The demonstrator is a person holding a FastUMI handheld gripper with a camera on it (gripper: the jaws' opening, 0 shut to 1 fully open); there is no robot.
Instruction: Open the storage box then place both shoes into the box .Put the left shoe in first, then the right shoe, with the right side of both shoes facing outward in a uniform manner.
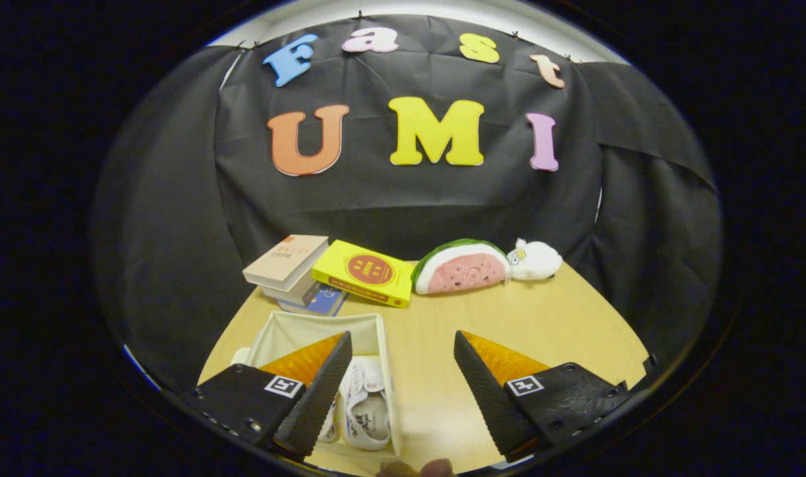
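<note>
Gripper point(403, 371) hanging above the near part of the wooden bench point(508, 324), fingers spread wide apart and gripping nothing, bare bench top lying between them. A person's fingertips point(416, 468) just peeking in at the nearest rim, below the fingers.

Sitting under and beside the left finger: the open storage box point(297, 328), a white fabric bin with its top uncovered, its right wall running along the gap between the fingers. Lying inside it, white shoes point(366, 411) with straps, partly hidden by the left finger; cannot tell how many or which way each is facing.

Lying beyond the box, near the cloth wall: a stack of books point(287, 262) with a beige cover on top and a blue one at the bottom, and leaning against it a yellow book point(366, 273). Resting to the right of that, a watermelon-slice plush point(462, 268), touching a small white plush toy point(535, 260).
</note>
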